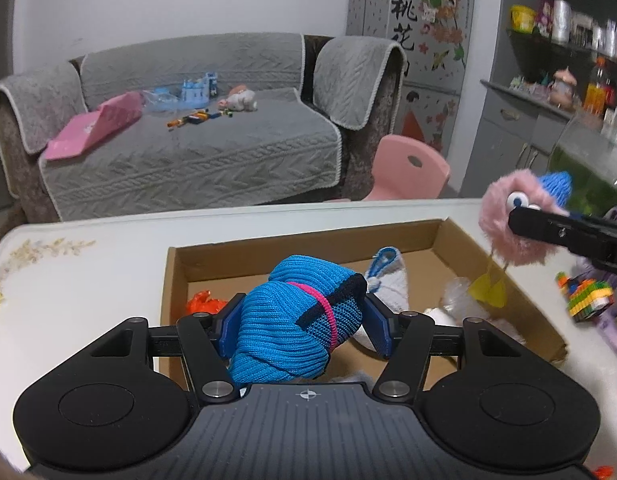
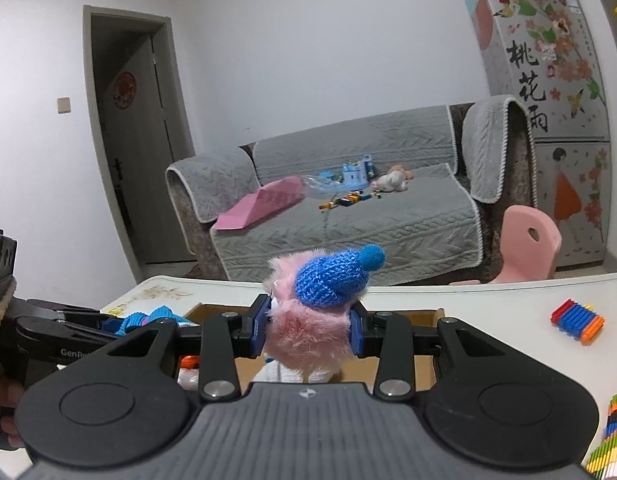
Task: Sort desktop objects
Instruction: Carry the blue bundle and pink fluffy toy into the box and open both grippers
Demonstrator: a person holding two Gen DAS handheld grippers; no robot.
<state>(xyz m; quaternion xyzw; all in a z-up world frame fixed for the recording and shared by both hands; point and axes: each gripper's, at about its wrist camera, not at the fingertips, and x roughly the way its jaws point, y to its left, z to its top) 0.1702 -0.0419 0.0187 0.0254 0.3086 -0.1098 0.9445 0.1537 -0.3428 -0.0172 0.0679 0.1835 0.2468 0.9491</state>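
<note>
My left gripper (image 1: 304, 322) is shut on a blue knitted roll (image 1: 296, 320) with a pink band, held over the open cardboard box (image 1: 308, 240) on the white table. Inside the box lie an orange item (image 1: 204, 301), white cloth (image 1: 392, 280) and a yellow piece (image 1: 488, 290). My right gripper (image 2: 308, 330) is shut on a pink furry toy (image 2: 308, 332) wearing a blue knitted hat (image 2: 332, 280), above the box's right side. The same toy (image 1: 508, 220) shows at the right of the left wrist view, and the left gripper (image 2: 108, 326) at the left of the right wrist view.
Colourful block stacks lie on the table right of the box (image 1: 588, 300), (image 2: 576, 322), (image 2: 612, 440). Beyond the table stand a grey sofa (image 1: 188, 128) with toys, a pink child's chair (image 1: 408, 168), a decorated fridge (image 2: 548, 80) and shelves (image 1: 568, 60).
</note>
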